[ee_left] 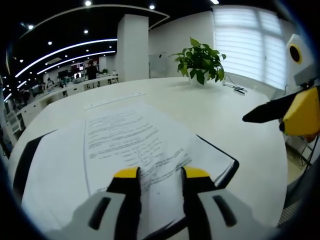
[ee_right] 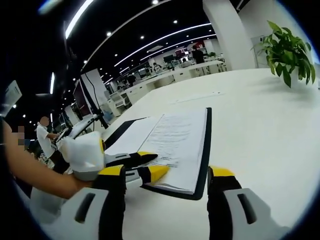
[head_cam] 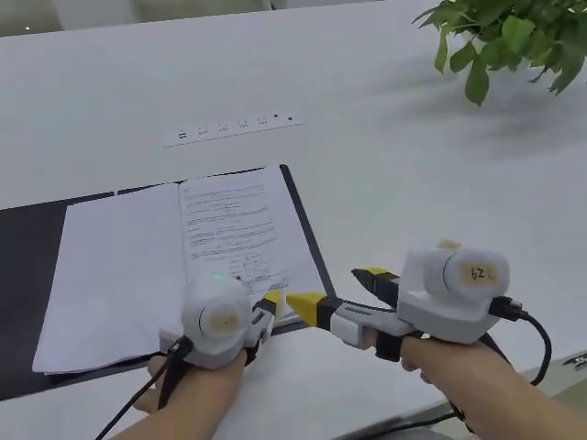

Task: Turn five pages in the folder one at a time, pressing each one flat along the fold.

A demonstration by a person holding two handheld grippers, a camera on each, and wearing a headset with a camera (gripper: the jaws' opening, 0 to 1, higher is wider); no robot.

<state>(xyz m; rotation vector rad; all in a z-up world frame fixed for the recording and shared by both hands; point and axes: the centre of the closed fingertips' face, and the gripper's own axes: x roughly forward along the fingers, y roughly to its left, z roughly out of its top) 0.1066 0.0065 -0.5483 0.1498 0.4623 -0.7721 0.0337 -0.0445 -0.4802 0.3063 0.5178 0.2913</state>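
Bright, even ceiling lights [ee_left: 65, 49] (window [ee_left: 245, 45] glares); soft shadows, fisheye-bent edges.

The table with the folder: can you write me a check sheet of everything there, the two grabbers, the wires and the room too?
Surface: white table, smooth.
Job's things: black folder lying open; left page blank, right page printed.
Clutter: socket strip set in the table beyond the folder; potted plant at the far right.
Grippers: left gripper open, jaws over the right page's near edge; right gripper open, beside the folder's near right corner, holding nothing.
Cables: black left cable and right cable run back from the grippers.
Surroundings: open office with a pillar, window blinds, ceiling lights.
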